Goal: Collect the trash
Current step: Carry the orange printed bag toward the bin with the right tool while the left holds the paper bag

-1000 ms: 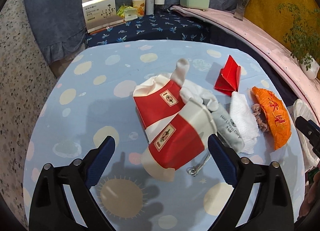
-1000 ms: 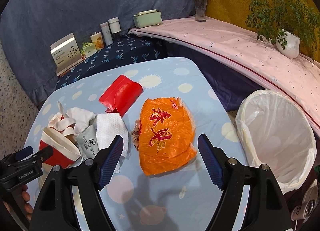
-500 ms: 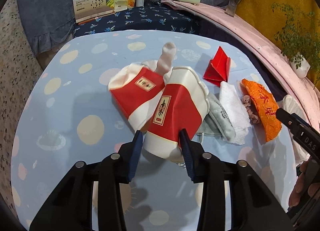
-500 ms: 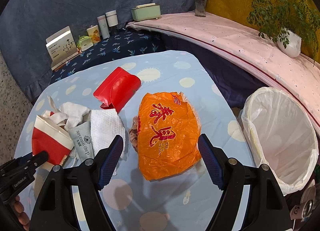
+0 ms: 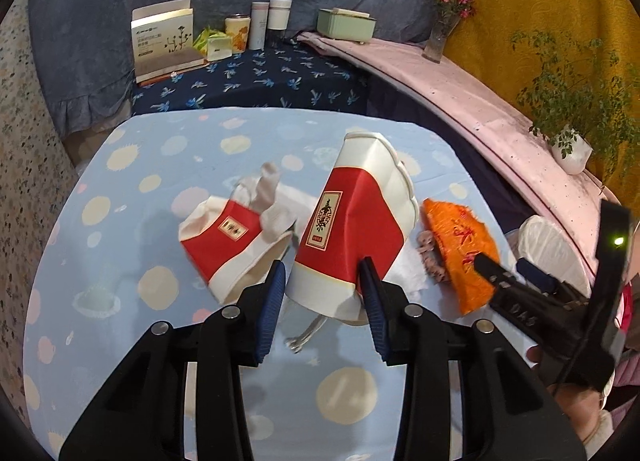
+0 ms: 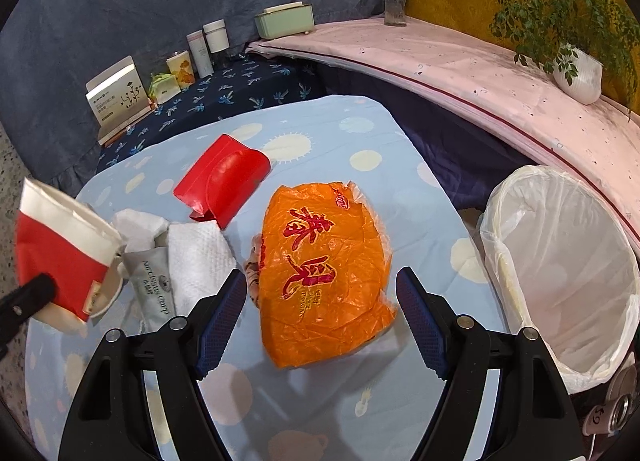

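The left gripper [image 5: 322, 291] pinches the base of a red and white paper cup [image 5: 354, 233], lifted clear of the desk [image 5: 120, 301]. Left of that cup a second cup [image 5: 232, 243] lies on its side; right of it lies an orange bag [image 5: 460, 249], with the right gripper [image 5: 516, 281] above it.

Left gripper [image 5: 322, 293] jaws clamped on a held item, right gripper [image 6: 320, 315] jaws wide apart

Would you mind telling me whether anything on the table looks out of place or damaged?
A red-and-white paper cup lies tipped on its side with tissue spilling from it. A red box sits flattened, and an orange wrapper lies crumpled. The left claw grips a second, dented cup.
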Demonstrator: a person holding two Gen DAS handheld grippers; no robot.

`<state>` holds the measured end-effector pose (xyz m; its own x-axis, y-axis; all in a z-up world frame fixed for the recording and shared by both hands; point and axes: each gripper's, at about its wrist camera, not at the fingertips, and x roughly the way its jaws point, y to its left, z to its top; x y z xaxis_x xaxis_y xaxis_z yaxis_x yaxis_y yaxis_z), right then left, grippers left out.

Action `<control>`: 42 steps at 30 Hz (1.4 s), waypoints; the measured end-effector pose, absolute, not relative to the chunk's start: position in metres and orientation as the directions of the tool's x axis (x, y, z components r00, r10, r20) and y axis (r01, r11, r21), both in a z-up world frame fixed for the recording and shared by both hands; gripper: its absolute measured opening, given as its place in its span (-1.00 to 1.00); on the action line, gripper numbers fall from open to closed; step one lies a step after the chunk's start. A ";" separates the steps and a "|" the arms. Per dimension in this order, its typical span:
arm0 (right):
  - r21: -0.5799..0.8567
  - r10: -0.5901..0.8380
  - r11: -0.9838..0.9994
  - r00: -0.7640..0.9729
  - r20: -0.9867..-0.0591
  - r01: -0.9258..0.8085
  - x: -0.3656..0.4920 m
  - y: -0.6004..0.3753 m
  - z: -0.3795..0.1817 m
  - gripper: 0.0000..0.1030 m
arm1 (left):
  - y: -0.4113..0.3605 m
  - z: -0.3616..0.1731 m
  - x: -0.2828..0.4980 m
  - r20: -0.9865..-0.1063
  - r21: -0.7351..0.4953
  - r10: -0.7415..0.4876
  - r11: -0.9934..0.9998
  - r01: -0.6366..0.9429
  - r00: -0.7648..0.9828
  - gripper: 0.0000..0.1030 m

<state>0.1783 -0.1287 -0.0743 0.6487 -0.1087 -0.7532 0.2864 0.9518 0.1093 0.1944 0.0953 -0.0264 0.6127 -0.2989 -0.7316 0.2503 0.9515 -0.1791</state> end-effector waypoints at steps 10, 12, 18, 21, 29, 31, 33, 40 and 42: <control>0.126 -0.064 0.954 0.593 -0.802 0.273 0.197 -0.141 -0.105 -0.26 | 0.062 -0.030 0.212 -0.739 -0.146 -0.291 0.950 0.277 0.608 -0.28; 0.137 -0.055 0.954 0.604 -0.795 0.267 0.195 -0.140 -0.104 -0.44 | 0.058 -0.030 0.213 -0.738 -0.145 -0.293 0.949 0.281 0.608 -0.28; 0.159 -0.045 0.955 0.650 -0.759 0.251 0.182 -0.141 -0.082 -0.59 | 0.047 -0.026 0.210 -0.733 -0.142 -0.300 0.945 0.294 0.610 -0.28; 0.180 -0.035 0.953 0.679 -0.733 0.244 0.174 -0.145 -0.065 -0.60 | 0.041 -0.020 0.205 -0.727 -0.142 -0.308 0.942 0.305 0.613 -0.28; 0.179 -0.057 0.956 0.746 -0.663 0.232 0.144 -0.156 -0.021 -0.59 | 0.016 -0.006 0.190 -0.713 -0.137 -0.332 0.930 0.342 0.617 -0.28; 0.184 -0.067 0.953 0.757 -0.650 0.242 0.135 -0.165 -0.012 -0.59 | 0.007 -0.003 0.185 -0.711 -0.134 -0.339 0.925 0.355 0.616 -0.28; 0.190 -0.076 0.948 0.764 -0.640 0.254 0.128 -0.174 -0.006 -0.59 | -0.005 0.000 0.180 -0.709 -0.129 -0.347 0.920 0.371 0.614 -0.28; 0.199 -0.127 0.929 0.774 -0.620 0.311 0.099 -0.213 0.007 -0.59 | -0.054 0.008 0.165 -0.700 -0.140 -0.403 0.887 0.440 0.590 -0.28; 0.199 -0.148 0.920 0.772 -0.618 0.336 0.091 -0.227 0.006 -0.59 | -0.070 0.009 0.160 -0.697 -0.143 -0.420 0.875 0.462 0.581 -0.28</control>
